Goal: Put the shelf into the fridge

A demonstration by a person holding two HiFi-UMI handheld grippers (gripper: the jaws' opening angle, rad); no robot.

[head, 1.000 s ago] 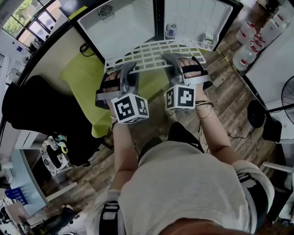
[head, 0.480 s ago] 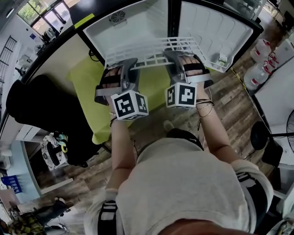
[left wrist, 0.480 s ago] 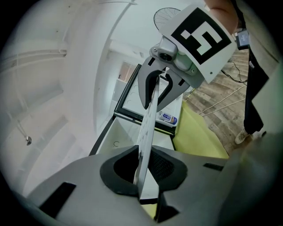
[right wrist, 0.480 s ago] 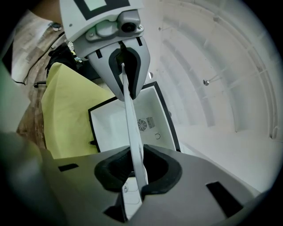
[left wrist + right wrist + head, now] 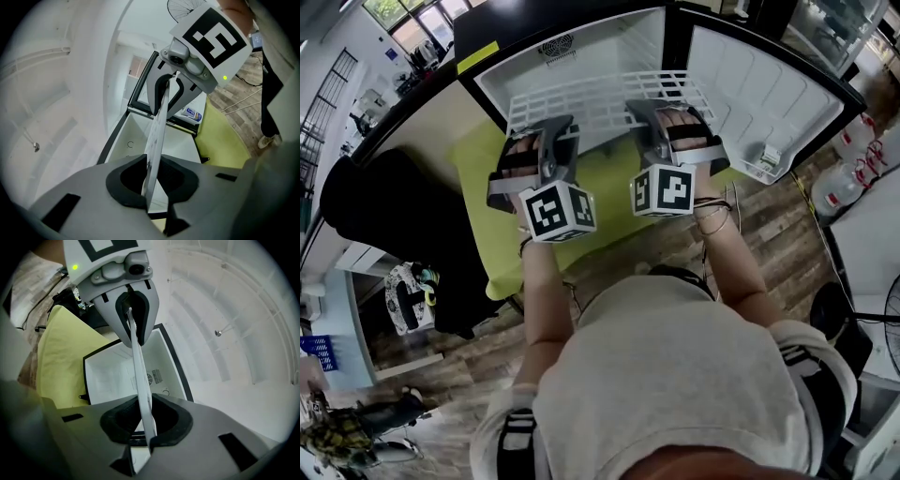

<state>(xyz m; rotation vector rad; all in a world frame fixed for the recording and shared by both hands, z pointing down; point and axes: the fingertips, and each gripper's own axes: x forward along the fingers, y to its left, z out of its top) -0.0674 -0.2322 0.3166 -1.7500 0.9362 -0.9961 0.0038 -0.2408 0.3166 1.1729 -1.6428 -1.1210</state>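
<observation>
White wire shelf (image 5: pixel 600 101) now enters the mouth of the fridge (image 5: pixel 581 52)

On the left, the left gripper (image 5: pixel 551 141) is clamped on the near edge of the shelf, with the thin white rim pinched between its pads. On the right, the right gripper (image 5: pixel 654 127) pinches the same edge in the same way (both jaws are narrow, with only the rim between them). A second ago the shelf hung lower, in front of the fridge. Now most of it lies across the white opening, about level, and only its near edge is over the green mat (image 5: pixel 609 183). The door (image 5: pixel 759 89) stands open at the right. I judge that the insertion has begun and the shelf must still be pushed deeper to sit on its supports.
</observation>
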